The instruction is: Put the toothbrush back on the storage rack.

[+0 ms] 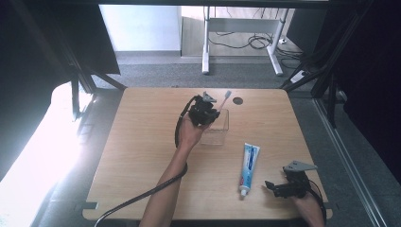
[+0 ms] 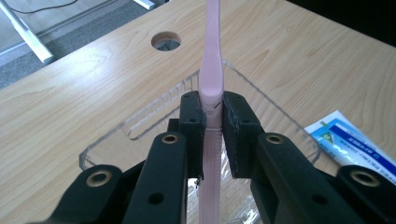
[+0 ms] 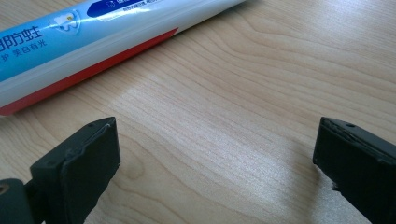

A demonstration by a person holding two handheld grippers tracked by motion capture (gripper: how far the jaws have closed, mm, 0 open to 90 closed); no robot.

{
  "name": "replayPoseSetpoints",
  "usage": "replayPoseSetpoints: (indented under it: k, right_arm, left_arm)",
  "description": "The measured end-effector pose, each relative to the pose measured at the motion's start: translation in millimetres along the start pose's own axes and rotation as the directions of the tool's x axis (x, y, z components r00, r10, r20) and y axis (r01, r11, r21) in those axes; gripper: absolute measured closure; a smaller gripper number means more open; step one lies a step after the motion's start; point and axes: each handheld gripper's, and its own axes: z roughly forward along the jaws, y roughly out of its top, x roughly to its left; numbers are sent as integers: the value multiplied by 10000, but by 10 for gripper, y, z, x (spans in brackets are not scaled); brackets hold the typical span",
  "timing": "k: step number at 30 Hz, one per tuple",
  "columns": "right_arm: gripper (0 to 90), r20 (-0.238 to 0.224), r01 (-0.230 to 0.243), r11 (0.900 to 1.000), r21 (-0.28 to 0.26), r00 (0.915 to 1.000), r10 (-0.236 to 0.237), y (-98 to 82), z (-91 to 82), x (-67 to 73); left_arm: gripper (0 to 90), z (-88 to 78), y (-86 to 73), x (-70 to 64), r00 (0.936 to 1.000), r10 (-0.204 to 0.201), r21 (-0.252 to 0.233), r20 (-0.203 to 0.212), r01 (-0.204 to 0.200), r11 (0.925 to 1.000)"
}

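My left gripper (image 1: 211,112) is shut on a pink toothbrush (image 1: 225,99), held over a clear plastic box (image 1: 217,132) near the table's middle. In the left gripper view the two pads clamp the pink toothbrush (image 2: 211,70) by its handle, the lower end reaching down inside the clear box (image 2: 140,126). A blue and white toothpaste tube (image 1: 248,168) lies flat to the right of the box. My right gripper (image 1: 270,186) rests low at the table's front right, open, with bare wood between its fingers (image 3: 88,158); the toothpaste tube (image 3: 84,42) lies just beyond them.
A round cable hole (image 1: 238,100) sits in the wooden table (image 1: 142,156) behind the box. The left gripper's cable trails off the front edge. Desk legs and loose cables stand on the floor beyond the table.
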Motion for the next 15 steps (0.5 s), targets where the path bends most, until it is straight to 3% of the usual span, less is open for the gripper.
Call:
replayPoseSetpoints:
  k: [15]
  right_arm:
    - [9, -18, 12, 10000, 45, 10000, -12, -1, 7, 4]
  left_arm:
    - [789, 141, -137, -86, 9985, 536, 464, 60, -538, 9975]
